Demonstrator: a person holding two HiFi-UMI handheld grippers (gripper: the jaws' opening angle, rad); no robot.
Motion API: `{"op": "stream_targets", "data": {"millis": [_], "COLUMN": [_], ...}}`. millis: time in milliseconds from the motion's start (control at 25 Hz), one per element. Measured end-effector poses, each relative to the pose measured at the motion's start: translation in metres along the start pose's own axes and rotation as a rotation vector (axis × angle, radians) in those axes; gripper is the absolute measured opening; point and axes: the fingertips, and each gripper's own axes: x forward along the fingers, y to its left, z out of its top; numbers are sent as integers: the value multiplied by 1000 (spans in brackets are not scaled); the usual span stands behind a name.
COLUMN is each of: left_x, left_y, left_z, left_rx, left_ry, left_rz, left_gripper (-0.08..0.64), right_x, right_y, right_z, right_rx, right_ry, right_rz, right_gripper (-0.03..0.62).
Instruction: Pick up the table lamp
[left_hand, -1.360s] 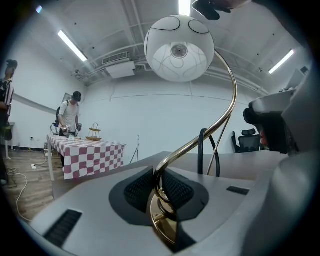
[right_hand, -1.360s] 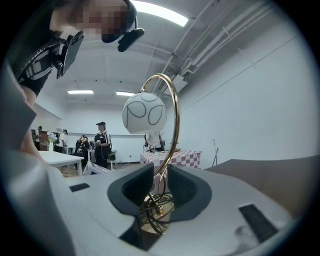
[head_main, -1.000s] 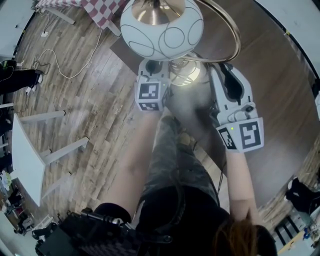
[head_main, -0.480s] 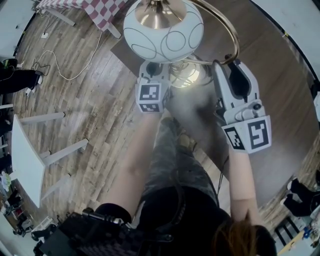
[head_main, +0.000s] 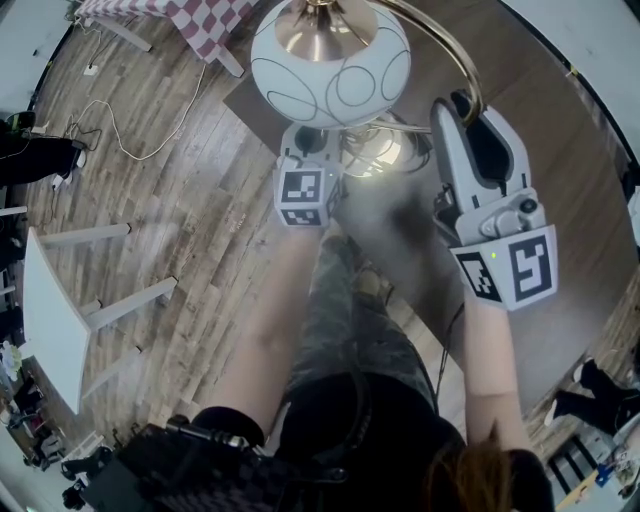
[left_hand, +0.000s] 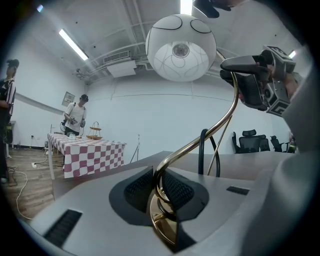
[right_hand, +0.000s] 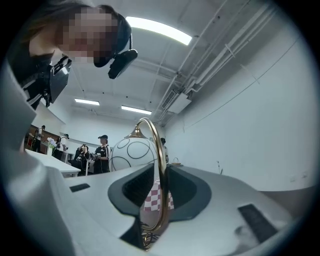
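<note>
The left hand-held gripper is pinching the table lamp's brass stem low down, just above the base. Both ribbed pads lie flat on the metal with no gap. The right hand-held gripper has just been closing its jaws, and the upper sweep of the same stem stands between them. The stem rests against one pad while a sliver of background shows beside the other, so I judge these jaws to be around the stem but not yet pressing on it.

In the head view the table lamp is at twelve o'clock. Its white globe shade hangs over the left hand-held gripper, and its shiny base lies between the two grippers over the dark desk. The right one reaches in at two o'clock. Whether the base has left the desk I cannot tell.

To lift well, the right jaws should finish closing with the stem centred on the pads. The globe makes the lamp top-heavy, so a loose upper grip would likely let it swing or twist. Both hands should then rise together, straight up, without rolling. The black cord looping behind the stem needs slack and could snag. A checked-cloth table at eleven o'clock stands well apart.
</note>
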Motion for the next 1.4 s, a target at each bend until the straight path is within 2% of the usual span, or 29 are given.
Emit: {"op": "stream_targets", "data": {"millis": [120, 200, 560, 1040, 1400], "left_x": [0, 0, 2, 9, 10], "left_y": [0, 0, -1, -2, -2], "left_z": [0, 1, 1, 1, 3], "left_rx": [-2, -7, -15, -1, 23], "left_ry": [2, 2, 6, 7, 7], "left_rz": [2, 2, -7, -21, 5], "left_gripper": [46, 46, 48, 37, 35], "right_x": [2, 2, 6, 10, 9], "right_y": [1, 0, 4, 5, 6], "right_z": [9, 14, 25, 29, 31], "right_rx": [-9, -17, -63, -44, -35], "right_ry": [-16, -25, -27, -36, -59], "right_rz": [10, 9, 35, 66, 72], "right_gripper": [87, 58, 43, 35, 32]}}
